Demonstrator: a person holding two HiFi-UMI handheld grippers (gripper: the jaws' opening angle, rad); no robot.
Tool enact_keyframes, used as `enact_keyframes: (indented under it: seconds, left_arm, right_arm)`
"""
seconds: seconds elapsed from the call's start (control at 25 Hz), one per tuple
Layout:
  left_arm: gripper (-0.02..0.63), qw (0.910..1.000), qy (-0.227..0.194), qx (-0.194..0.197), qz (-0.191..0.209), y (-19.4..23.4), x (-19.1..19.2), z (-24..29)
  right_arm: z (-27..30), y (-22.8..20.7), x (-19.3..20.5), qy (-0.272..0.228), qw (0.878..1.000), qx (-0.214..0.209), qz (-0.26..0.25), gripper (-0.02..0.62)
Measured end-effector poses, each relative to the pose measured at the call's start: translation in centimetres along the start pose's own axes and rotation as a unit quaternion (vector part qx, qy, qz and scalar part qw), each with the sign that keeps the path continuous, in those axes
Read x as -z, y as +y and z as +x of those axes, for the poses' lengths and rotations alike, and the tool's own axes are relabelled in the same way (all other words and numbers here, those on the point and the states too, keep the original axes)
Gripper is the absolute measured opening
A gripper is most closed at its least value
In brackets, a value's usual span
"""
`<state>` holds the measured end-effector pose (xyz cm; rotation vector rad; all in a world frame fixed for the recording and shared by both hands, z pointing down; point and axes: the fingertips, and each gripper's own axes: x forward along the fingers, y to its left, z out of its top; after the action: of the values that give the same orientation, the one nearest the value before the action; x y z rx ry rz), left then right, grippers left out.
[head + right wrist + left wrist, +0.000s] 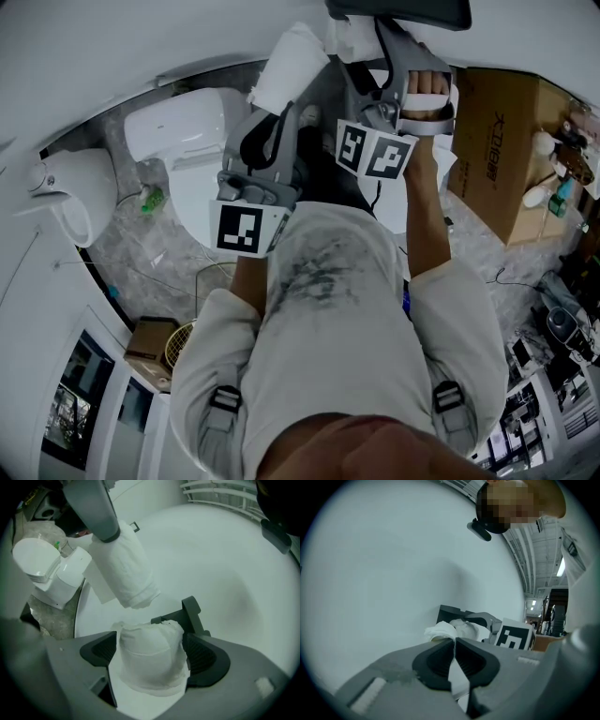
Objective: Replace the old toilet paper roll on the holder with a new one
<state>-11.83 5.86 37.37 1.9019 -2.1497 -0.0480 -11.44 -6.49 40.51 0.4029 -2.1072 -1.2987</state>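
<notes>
In the right gripper view a soft, crumpled white paper roll (150, 660) sits at the dark holder bracket (190, 613) on the white wall. My right gripper (150, 653) stands wide around this roll. Its right pad touches the roll and a thin gap shows at its left pad. My left gripper (93, 508) comes in from above and holds a second white roll (126, 569) out by its edge. In the left gripper view my left gripper (453, 641) is shut on a thin white layer of that roll (458, 674). The head view shows both rolls (291, 61) (352, 37) below the holder (398, 11).
A white toilet (178, 127) stands to the left on the marbled floor. A large cardboard box (506, 150) is at the right, with small bottles beyond it. A small brown box (150, 347) lies at lower left. The white wall is close ahead.
</notes>
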Motion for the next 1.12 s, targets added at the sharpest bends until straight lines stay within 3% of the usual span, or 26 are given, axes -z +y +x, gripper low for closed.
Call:
enact_keyframes:
  seconds: [0.28, 0.56, 0.64, 0.8, 1.0, 1.12]
  left_arm:
    - [0.015, 0.9999, -0.01, 0.0, 0.012, -0.7, -1.1, -0.7]
    - [0.015, 0.9994, -0.023, 0.001, 0.026, -1.2, -3.0, -1.1]
    - [0.015, 0.9991, -0.028, 0.002, 0.031, -1.4, -3.7, -1.1]
    - [0.015, 0.9983, -0.039, 0.005, 0.043, -1.9, -5.1, -1.1]
    - [0.015, 0.9968, -0.051, 0.016, 0.06, -2.6, -6.9, -1.0]
    - [0.015, 0.9955, -0.058, 0.026, 0.07, -3.3, -8.0, -0.8]
  right_arm:
    - [-2.6, 0.4, -0.1, -0.007, 0.999, -0.019, 0.025, 0.477]
    - [-6.2, -1.0, -1.0, -0.046, 0.988, -0.039, 0.139, 0.456]
    - [-7.2, -2.2, -1.1, -0.06, 0.983, -0.024, 0.173, 0.351]
    - [-9.4, -4.6, -1.1, -0.086, 0.967, 0.002, 0.24, 0.237]
    - [-11.8, -7.9, -0.9, -0.13, 0.93, 0.034, 0.342, 0.111]
    - [-13.1, -9.2, -0.3, -0.136, 0.917, 0.056, 0.371, 0.039]
